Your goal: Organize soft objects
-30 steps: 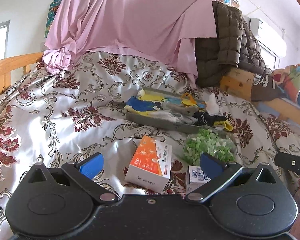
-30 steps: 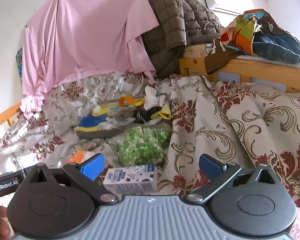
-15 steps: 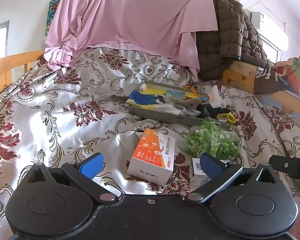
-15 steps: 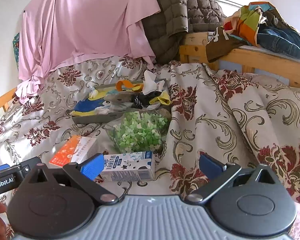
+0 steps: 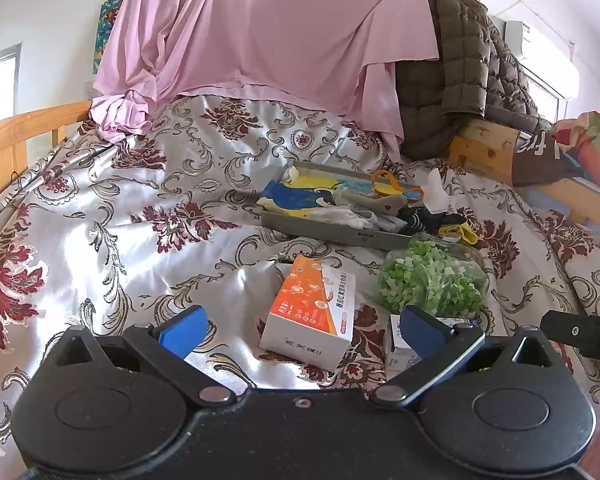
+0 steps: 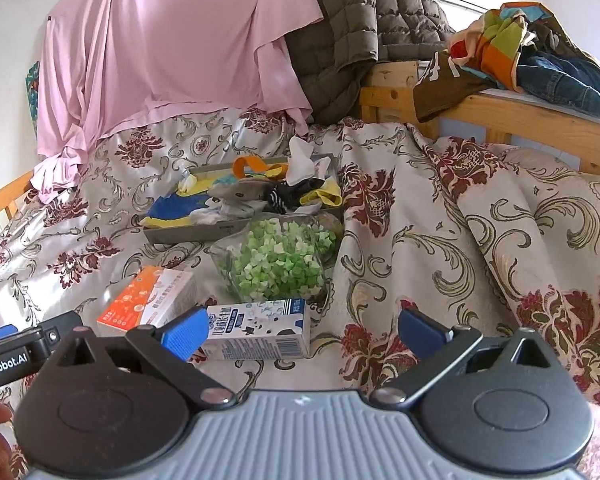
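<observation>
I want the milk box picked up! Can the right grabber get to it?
Probably yes. The right gripper is open, and the milk box lies flat on the bedspread just ahead of its left finger, with nothing on top of it. It would need shifting a little leftward.

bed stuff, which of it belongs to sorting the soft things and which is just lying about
Part of the job:
- grey tray
- socks and cloths piled in it
- bag of green bits
- left claw, right claw, both open

Just lying about:
- orange and white box
- milk carton
- pink sheet
- brown quilted jacket
</observation>
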`<state>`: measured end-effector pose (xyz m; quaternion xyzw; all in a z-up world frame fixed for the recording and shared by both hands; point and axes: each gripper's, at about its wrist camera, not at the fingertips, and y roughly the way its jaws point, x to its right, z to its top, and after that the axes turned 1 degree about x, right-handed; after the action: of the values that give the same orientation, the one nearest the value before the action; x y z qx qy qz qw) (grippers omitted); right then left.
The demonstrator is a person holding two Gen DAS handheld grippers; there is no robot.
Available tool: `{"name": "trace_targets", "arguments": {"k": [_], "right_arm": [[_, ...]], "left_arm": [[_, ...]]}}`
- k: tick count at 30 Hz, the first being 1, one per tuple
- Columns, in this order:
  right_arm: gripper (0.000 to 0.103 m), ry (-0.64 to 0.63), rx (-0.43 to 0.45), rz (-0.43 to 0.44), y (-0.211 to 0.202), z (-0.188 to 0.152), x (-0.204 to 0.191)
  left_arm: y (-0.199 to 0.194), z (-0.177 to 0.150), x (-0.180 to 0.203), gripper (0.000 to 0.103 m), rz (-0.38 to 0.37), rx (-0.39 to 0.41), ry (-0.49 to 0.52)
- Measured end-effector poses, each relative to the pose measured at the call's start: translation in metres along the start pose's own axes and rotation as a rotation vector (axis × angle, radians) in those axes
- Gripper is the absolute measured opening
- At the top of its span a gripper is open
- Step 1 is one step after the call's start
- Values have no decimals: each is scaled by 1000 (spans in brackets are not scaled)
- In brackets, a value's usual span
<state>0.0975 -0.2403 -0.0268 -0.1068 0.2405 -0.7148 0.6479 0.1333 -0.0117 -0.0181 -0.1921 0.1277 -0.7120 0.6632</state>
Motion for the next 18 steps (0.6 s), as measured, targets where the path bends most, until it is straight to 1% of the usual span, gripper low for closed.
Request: {"name": "trace_targets", "arguments": {"k": [5, 14, 18], "right_arm": [[103, -5, -8, 1, 2, -1, -1], [103, -58, -75, -12, 15, -4, -10], [103, -69, -88, -15, 17, -4, -10]], "left_arm": [[0, 0, 0, 102, 1, 0, 1], [2, -2, -4, 102, 20, -13, 8], [5, -5, -1, 102, 28, -26, 17]]}}
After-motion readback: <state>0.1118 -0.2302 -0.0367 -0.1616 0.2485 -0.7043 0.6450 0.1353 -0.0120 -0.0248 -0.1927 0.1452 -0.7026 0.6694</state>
